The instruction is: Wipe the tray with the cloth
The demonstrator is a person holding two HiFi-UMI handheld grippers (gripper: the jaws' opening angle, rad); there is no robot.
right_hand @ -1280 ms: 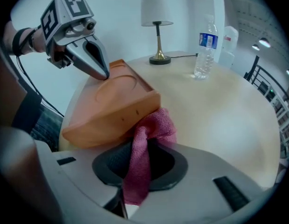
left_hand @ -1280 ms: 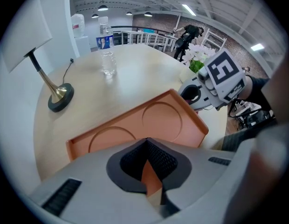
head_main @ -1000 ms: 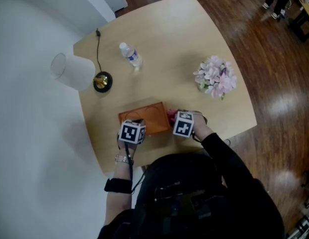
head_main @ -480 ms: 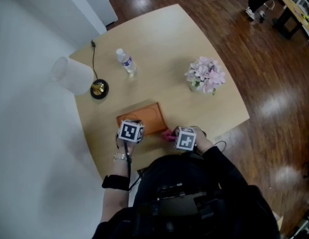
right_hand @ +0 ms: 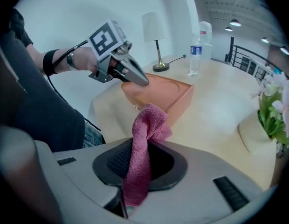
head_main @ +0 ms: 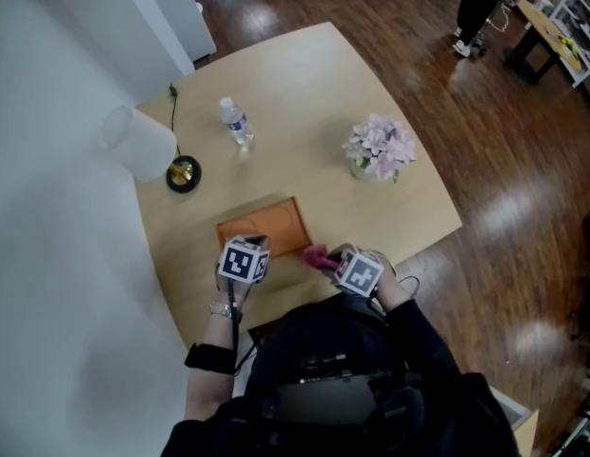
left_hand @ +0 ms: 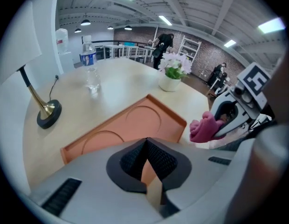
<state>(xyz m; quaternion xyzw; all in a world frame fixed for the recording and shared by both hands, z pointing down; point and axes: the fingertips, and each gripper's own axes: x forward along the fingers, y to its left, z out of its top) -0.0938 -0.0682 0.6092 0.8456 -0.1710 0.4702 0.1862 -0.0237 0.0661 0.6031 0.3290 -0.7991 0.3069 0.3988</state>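
The orange tray [head_main: 266, 231] lies on the table in front of me, with two round recesses in its floor [left_hand: 135, 125]. My left gripper [head_main: 250, 246] is at the tray's near rim, jaws shut on the rim; the right gripper view shows its fingers [right_hand: 135, 77] on that edge. My right gripper [head_main: 331, 261] hangs just off the tray's right end, above the table's near edge, shut on the pink cloth [right_hand: 145, 139]. The cloth [left_hand: 204, 127] sticks out bunched from between the jaws, apart from the tray.
A lamp with a white shade [head_main: 138, 141] and brass base [head_main: 182, 172] stands at the left. A water bottle [head_main: 236, 122] is behind the tray and a pot of pink flowers [head_main: 379, 150] to the right. The near table edge [head_main: 409, 246] is close.
My right gripper has lifted the pink cloth away from the tray's right end, up and toward me. The left gripper has stayed at the tray's near rim.
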